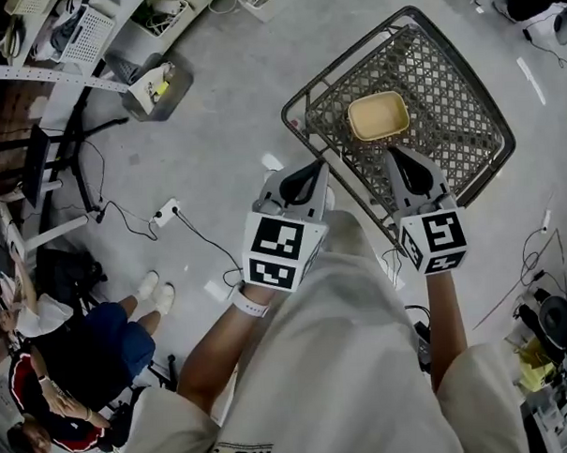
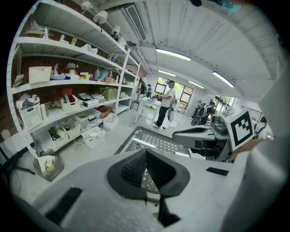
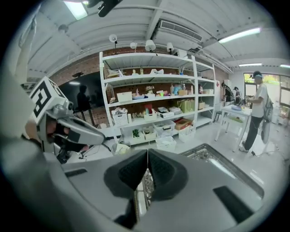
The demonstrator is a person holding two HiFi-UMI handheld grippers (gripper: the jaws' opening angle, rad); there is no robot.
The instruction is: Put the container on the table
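A shallow beige container (image 1: 378, 115) lies in the wire-mesh cart (image 1: 465, 81) at the upper right of the head view. My left gripper (image 1: 309, 173) hangs at the cart's near corner, jaws shut with nothing between them. My right gripper (image 1: 404, 159) reaches over the cart's near rim just below the container, also shut and empty. The left gripper view looks past its shut jaws (image 2: 146, 152) at the cart's mesh (image 2: 154, 140). In the right gripper view the cart's rim (image 3: 217, 158) shows beyond the shut jaws (image 3: 147, 152). The container is hidden in both gripper views.
A white table (image 2: 147, 102) stands far down the room with a person (image 2: 166, 103) beside it. Long shelves (image 3: 154, 104) with bins line the wall. On the floor lie a power strip (image 1: 166, 213), cables and a bin (image 1: 155, 86). Seated people (image 1: 73, 352) are at the left.
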